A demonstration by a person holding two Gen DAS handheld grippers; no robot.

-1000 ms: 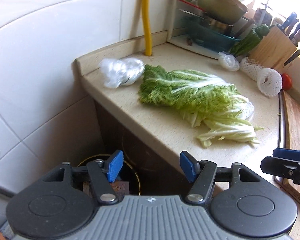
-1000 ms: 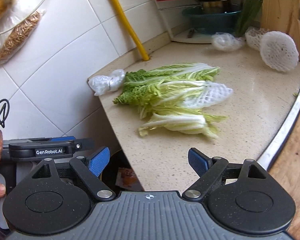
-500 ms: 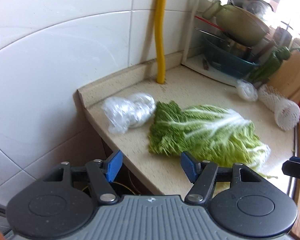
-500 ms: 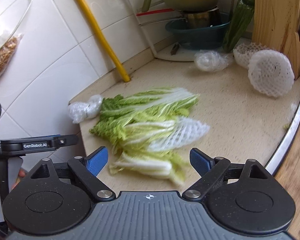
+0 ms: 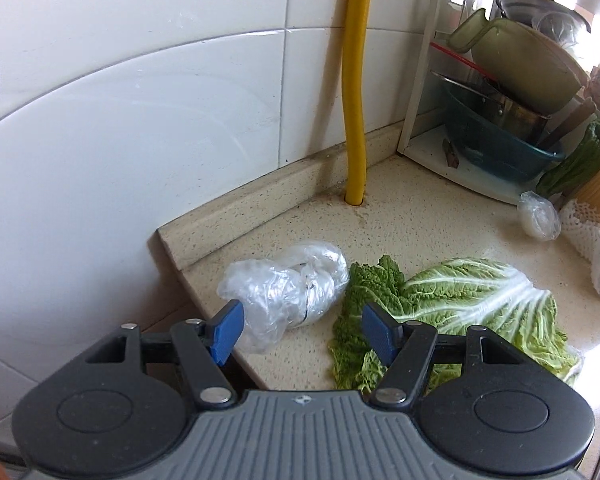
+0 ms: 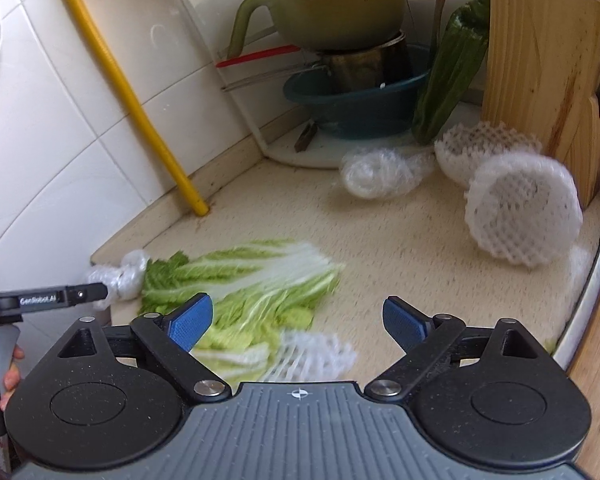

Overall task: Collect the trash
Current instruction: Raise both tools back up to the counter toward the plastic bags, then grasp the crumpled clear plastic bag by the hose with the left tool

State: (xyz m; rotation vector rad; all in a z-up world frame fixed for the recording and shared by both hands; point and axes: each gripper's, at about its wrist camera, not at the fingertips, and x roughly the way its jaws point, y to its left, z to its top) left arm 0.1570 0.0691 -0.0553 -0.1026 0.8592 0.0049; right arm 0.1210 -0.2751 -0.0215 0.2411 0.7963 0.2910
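A crumpled clear plastic bag [image 5: 288, 292] lies at the counter's left corner, touching a pile of cabbage leaves [image 5: 460, 312]. My left gripper [image 5: 304, 334] is open just in front of the bag, its blue pads either side of the bag's near end and not pressing it. In the right wrist view the cabbage leaves [image 6: 244, 284] and a white foam net [image 6: 312, 356] lie under my right gripper [image 6: 300, 322], whose jaws are opening with nothing gripped. Another plastic wad [image 6: 380, 172] and two white foam nets [image 6: 524, 216] sit further back.
A yellow hose [image 5: 354, 88] runs up the tiled wall. A rack holds a teal basin [image 6: 356, 104], a pot and a green jug. A wooden knife block [image 6: 540, 60] and a green vegetable stand at right. A wooden board borders the counter's right edge.
Both grippers moved forward over the counter. The left one now frames the plastic bag instead of the bin below the counter. The right one's jaws widened and it came over the cabbage.
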